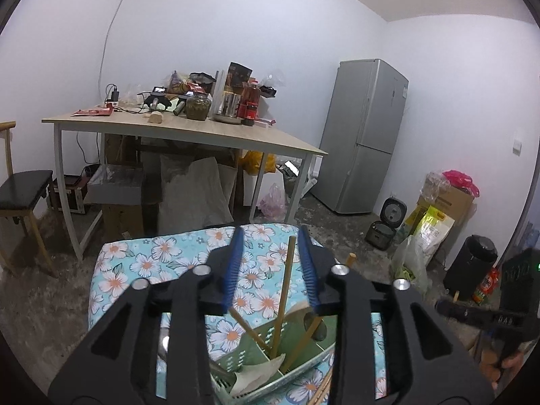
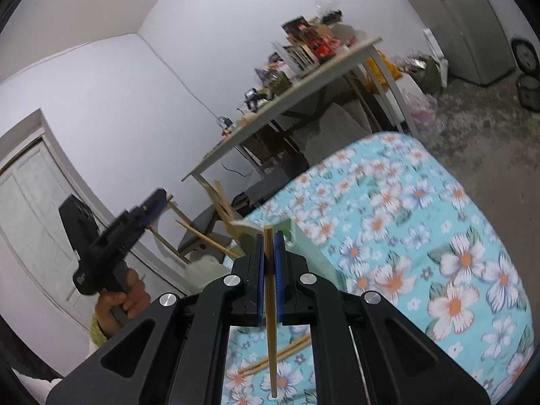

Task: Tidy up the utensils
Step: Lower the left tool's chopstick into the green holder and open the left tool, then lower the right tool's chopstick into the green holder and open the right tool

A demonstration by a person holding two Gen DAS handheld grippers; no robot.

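My right gripper (image 2: 269, 236) pinches one chopstick (image 2: 270, 303) upright, while my left gripper (image 1: 270, 236), jaws spread, hovers over the green utensil caddy (image 1: 270, 364) at 6 o'clock.

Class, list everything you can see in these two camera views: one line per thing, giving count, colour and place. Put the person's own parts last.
chopstick: one, light wood, clamped in the right gripper
loose chopsticks: at least two, wood, lying on the floral cloth
utensil holder: one, green, on the floral cloth, with several sticks standing in it
floral cloth: one, turquoise with white flowers, covering the near surface
table: one, light wood top, by the wall, cluttered
fridge: one, silver, in the corner
chair: one, dark seat, far left
left gripper: black, blue pads, open above the holder
right gripper: black, blue pads, shut
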